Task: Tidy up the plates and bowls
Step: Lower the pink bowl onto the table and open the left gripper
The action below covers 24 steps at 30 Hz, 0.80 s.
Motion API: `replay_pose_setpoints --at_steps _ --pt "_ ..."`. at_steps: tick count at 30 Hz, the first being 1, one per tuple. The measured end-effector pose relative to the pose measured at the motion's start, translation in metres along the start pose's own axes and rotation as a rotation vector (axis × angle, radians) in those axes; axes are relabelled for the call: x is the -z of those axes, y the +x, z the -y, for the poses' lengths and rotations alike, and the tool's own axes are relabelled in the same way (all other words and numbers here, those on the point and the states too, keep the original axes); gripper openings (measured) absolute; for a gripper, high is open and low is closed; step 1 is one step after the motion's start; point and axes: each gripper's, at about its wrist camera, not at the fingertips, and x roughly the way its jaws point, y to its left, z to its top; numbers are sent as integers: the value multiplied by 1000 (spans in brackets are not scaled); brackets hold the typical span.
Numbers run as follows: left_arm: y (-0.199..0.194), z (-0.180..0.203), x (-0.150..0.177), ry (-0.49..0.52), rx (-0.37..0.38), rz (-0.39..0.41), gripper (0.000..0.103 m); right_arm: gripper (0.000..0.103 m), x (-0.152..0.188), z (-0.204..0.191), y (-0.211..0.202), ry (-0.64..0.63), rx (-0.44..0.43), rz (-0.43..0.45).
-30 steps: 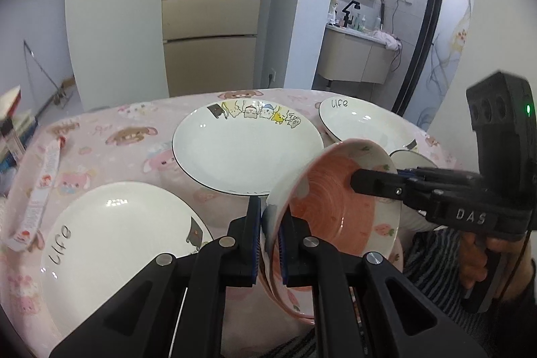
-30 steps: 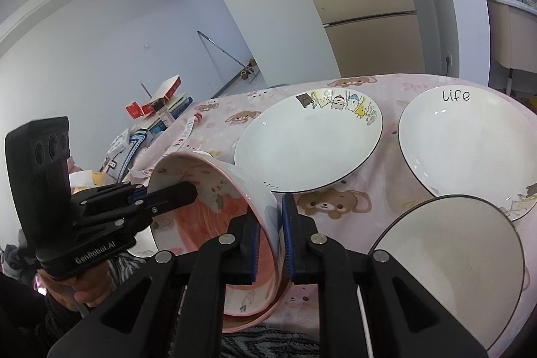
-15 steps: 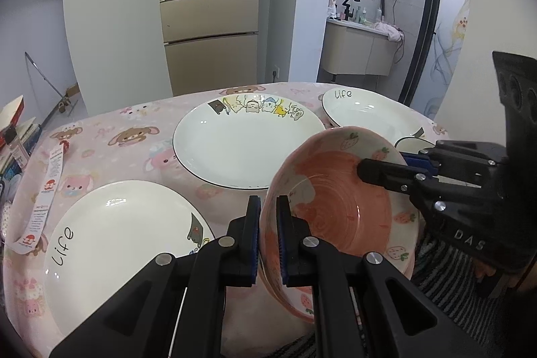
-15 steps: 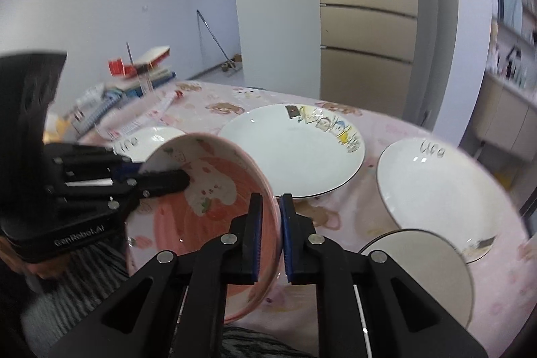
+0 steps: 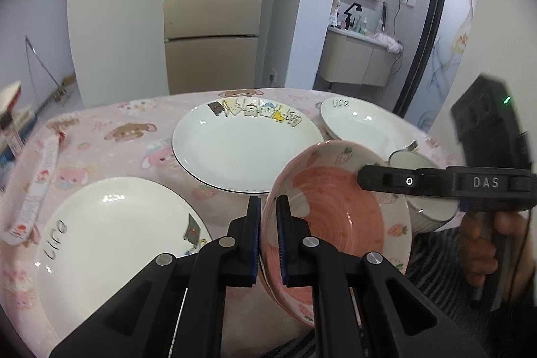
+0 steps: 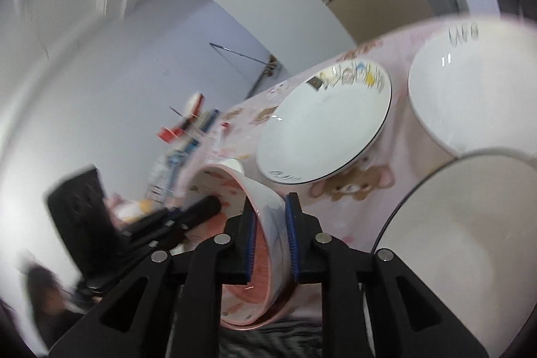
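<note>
A pink bowl with strawberry prints [image 5: 339, 213] hangs tilted over the table's near edge. My left gripper [image 5: 267, 213] is shut on its left rim. My right gripper [image 6: 271, 213] has the opposite rim [image 6: 265, 217] between its jaws, which are opening, with a slim gap at the right pad. Seen from the left wrist, the right gripper [image 5: 365, 178] reaches over the bowl's right rim. On the table lie a cartoon-edged plate [image 5: 246, 143], a near-left "life" plate [image 5: 114, 244], a far-right "life" plate [image 5: 365, 126] and a small white bowl [image 5: 423, 190].
A pink cartoon tablecloth [image 5: 117, 133] covers the table. A long carton [image 5: 37, 183] and books [image 5: 10, 116] sit at its left edge. A hand [image 5: 486, 237] grips the right gripper's handle over striped cloth. A fridge and a washbasin stand beyond.
The right gripper has rolled and its jaws have spread slightly around the bowl's rim. The left gripper keeps its hold and has barely moved.
</note>
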Motion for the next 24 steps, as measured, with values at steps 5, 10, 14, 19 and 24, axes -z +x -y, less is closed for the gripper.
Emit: replay_pose_setpoints --at_steps 5,10,14,19,24 --pt "6 0 2 -7 0 -36 10 17 1 -3 2 -13 49 -13" --pt "8 5 5 20 -40 -35 10 17 1 -28 -4 -190 171 22" --pt "5 16 6 86 -112 -8 10 17 5 -46 0 -354 310 35" --pt "7 18 6 105 -125 -7 10 17 8 -55 1 -444 365 60" --pt "6 11 4 73 -122 4 10 17 7 -53 1 -433 386 81"
